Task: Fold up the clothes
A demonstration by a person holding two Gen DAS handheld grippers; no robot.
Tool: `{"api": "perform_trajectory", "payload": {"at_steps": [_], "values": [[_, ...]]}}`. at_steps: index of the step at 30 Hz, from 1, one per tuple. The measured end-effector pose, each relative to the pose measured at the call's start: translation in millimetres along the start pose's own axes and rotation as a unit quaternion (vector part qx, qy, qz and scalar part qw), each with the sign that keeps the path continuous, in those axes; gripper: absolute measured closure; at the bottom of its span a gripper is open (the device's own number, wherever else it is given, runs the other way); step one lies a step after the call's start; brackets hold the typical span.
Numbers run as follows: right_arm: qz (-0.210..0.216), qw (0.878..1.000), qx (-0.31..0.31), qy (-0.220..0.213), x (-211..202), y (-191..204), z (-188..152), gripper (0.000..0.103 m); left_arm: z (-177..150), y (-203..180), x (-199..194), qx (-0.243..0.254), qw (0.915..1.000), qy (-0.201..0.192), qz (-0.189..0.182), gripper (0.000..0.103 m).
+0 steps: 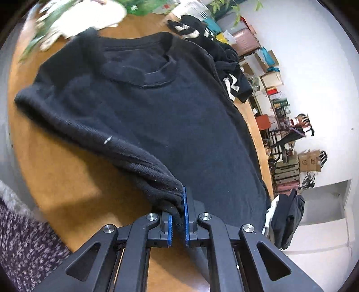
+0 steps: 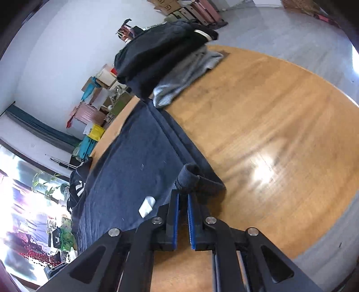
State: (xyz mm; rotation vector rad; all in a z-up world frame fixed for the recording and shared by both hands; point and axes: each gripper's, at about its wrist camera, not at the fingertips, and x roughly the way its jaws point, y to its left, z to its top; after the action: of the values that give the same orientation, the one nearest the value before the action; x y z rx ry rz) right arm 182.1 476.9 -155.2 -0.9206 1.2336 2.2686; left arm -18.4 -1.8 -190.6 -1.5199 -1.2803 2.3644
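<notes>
A dark navy T-shirt [image 1: 161, 116] lies spread on the round wooden table [image 1: 67, 175], its collar toward the far side. My left gripper [image 1: 179, 202] is shut on a bunched edge of the shirt, lifted a little off the table. In the right wrist view the same T-shirt [image 2: 125, 170] stretches away to the left, a white label [image 2: 147, 209] showing near its hem. My right gripper [image 2: 182, 197] is shut on a rolled bit of the shirt's hem [image 2: 188, 175] just above the table [image 2: 269, 134].
Another black garment with white lettering [image 1: 231, 83] lies beyond the shirt. A stack of dark and grey folded clothes [image 2: 170, 58] sits at the table's far edge. White clothing and plant leaves [image 1: 85, 20] lie at the far left. Boxes and suitcases [image 1: 289, 166] line the wall.
</notes>
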Motion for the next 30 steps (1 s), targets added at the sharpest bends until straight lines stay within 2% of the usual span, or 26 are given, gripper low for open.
{"api": "perform_trajectory", "payload": {"at_steps": [10,16,23,25,26,27,28,30], "values": [[0.001,1.000,-0.004,-0.002,40.7,18.9,37.1,0.094,33.3,-41.3,32.6,0.032,0.9993,0.008,0.020,0.095],[-0.022,1.000,-0.013,0.012,76.8,26.3,49.4,0.094,42.1,-40.9,58.0,0.032,0.9981,0.026,0.046,0.095],[-0.027,0.999,-0.011,0.027,103.1,25.3,60.7,0.092,49.1,-40.5,66.3,0.026,0.9967,0.047,0.060,0.093],[-0.032,0.999,-0.027,0.032,107.6,30.1,64.0,0.082,51.9,-38.5,69.1,0.014,0.9962,0.061,0.062,0.089],[-0.032,0.998,-0.034,0.033,108.9,32.4,65.4,0.074,53.2,-37.5,70.2,0.007,0.9959,0.068,0.059,0.085],[-0.026,0.999,-0.034,0.032,108.0,33.6,67.2,0.056,54.5,-36.5,70.4,-0.003,0.9959,0.075,0.051,0.077],[-0.019,0.999,-0.029,0.028,105.7,33.4,69.7,0.050,55.7,-36.0,70.4,-0.009,0.9958,0.081,0.041,0.070],[-0.009,1.000,-0.026,0.015,97.3,34.6,75.0,0.047,56.6,-40.2,65.5,-0.006,0.9962,0.087,0.011,0.034]]}}
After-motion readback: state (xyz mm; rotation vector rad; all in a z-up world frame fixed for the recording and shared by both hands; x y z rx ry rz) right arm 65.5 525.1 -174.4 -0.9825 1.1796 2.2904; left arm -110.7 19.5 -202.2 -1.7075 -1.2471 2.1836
